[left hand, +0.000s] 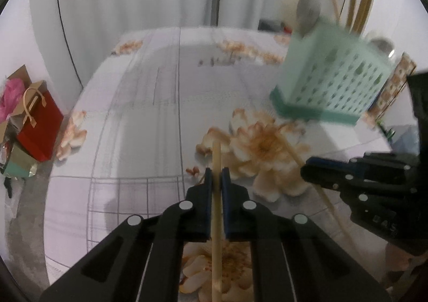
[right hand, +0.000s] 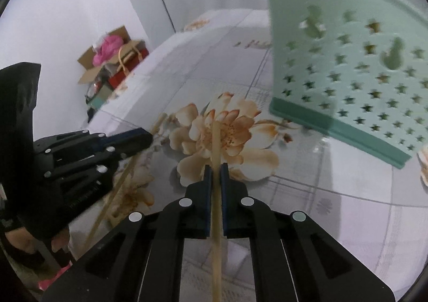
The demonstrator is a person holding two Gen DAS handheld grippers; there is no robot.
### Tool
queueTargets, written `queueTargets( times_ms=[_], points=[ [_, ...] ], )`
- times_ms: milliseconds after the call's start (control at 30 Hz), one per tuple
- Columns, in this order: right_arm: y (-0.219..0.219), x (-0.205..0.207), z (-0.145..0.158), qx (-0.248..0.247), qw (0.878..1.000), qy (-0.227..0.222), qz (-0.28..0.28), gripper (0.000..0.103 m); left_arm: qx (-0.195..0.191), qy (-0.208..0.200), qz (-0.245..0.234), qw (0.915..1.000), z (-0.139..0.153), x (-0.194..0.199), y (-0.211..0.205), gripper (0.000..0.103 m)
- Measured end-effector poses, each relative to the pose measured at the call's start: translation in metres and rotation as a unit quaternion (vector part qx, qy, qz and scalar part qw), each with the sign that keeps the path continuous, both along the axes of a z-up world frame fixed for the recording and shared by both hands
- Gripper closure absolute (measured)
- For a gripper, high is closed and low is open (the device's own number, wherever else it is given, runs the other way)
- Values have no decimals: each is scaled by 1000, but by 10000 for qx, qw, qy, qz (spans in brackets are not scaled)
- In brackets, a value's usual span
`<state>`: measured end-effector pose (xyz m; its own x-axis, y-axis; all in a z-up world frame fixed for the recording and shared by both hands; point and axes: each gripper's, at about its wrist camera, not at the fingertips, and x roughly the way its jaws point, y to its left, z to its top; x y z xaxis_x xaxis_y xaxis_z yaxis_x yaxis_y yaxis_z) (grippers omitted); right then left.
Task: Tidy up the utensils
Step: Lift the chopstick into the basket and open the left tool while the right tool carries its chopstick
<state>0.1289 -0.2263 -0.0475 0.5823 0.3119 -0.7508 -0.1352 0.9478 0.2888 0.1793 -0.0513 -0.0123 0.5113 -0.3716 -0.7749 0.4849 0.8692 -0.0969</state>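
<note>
My left gripper (left hand: 216, 177) is shut on a pale wooden chopstick (left hand: 216, 221) that runs lengthwise between its pads, above the flowered cloth. My right gripper (right hand: 216, 170) grips a second chopstick (right hand: 216, 141) the same way. Each gripper shows in the other's view: the right one (left hand: 306, 168) at the right edge with its chopstick (left hand: 294, 156), the left one (right hand: 147, 138) at the left with its chopstick (right hand: 117, 189). A mint-green perforated utensil holder (left hand: 334, 79) (right hand: 347, 69) stands ahead to the right. Several chopsticks (left hand: 366, 2) and a spoon (left hand: 309, 10) stand in it.
The surface is a white cloth (left hand: 139, 114) printed with orange flowers. To the left, on the floor, are a red gift bag (left hand: 40, 125) and a cardboard box (right hand: 88, 71) with pink stuff. A patterned box (left hand: 396, 82) stands behind the holder. White curtains hang at the back.
</note>
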Motion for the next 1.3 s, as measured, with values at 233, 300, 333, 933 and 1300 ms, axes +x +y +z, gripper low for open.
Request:
queueTargets(
  times_ms=[233, 300, 333, 933, 1300],
  points=[
    [-38, -29, 26, 362, 9981, -383, -309, 98, -944, -559, -215, 9937, 70, -29, 18, 97],
    [-45, -36, 31, 424, 9972, -486, -382, 98, -1181, -702, -300, 9901, 89, -38, 20, 97],
    [-50, -40, 34, 471, 9964, -548, -436, 99, -1292, -790, -343, 9879, 99, -43, 21, 97],
    [-91, -68, 50, 907, 9877, -948, -851, 99, -3010, -2588, -1150, 9106, 271, -38, -51, 97],
    [-110, -75, 59, 960, 9847, -1031, -1029, 99, -2341, -2862, -798, 9257, 225, 22, -151, 97]
  ],
)
